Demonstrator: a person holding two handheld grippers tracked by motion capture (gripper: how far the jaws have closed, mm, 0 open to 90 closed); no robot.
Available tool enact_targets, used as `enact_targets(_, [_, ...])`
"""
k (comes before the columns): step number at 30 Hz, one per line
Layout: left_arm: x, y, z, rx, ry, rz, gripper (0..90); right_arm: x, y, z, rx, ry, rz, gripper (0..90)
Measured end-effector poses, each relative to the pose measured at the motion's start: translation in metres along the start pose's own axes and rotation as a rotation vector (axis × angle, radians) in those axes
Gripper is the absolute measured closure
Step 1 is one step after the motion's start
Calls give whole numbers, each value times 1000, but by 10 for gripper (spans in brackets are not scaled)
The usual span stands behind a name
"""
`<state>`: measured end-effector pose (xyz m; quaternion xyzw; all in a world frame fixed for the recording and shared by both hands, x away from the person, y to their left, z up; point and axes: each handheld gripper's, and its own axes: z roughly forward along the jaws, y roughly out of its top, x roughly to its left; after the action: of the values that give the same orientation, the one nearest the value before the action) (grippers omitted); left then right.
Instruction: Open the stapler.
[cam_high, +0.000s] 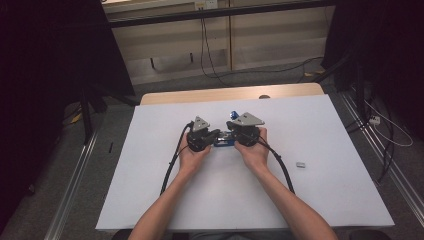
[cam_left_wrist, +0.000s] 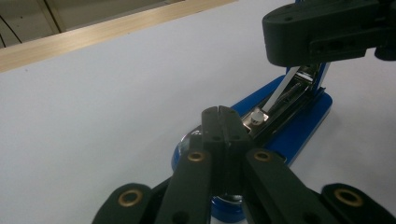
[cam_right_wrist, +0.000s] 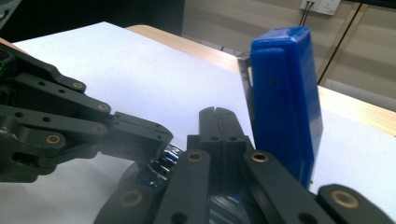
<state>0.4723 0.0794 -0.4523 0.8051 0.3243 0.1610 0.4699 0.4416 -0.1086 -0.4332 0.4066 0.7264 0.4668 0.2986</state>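
A blue stapler (cam_high: 224, 140) is lying mid-table, its long axis running left-right, its lid (cam_right_wrist: 285, 98) standing upright. The left gripper (cam_high: 216, 135) and right gripper (cam_high: 231, 134) are meeting over it, both with jaws pressed closed. White table (cam_high: 320, 200) is stretching open on every side.

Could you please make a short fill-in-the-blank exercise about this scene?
1. The stapler between the two grippers has a ____ plastic body.
2. Its top cover is swung ____, exposing the metal magazine.
3. The table is covered by a ____ sheet.
4. A small grey object lies on the sheet on the person's ____ side.

Missing words: blue; open; white; right
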Motion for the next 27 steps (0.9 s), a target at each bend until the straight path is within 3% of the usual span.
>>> enact_targets(6, [-3, 0, 0, 0, 19, 15, 900, -3, 3, -3, -19, -11, 0, 900])
enact_targets(11, [-1, 0, 0, -1, 9, 11, 900, -6, 4, -5, -19, -8, -5, 900])
enact_targets(16, [-1, 0, 0, 1, 4, 10, 900, -11, 4, -10, -26, -35, -9, 900])
enact_targets(27, [0, 0, 0, -2, 2, 8, 900, -15, 3, -12, -25, -29, -10, 900])
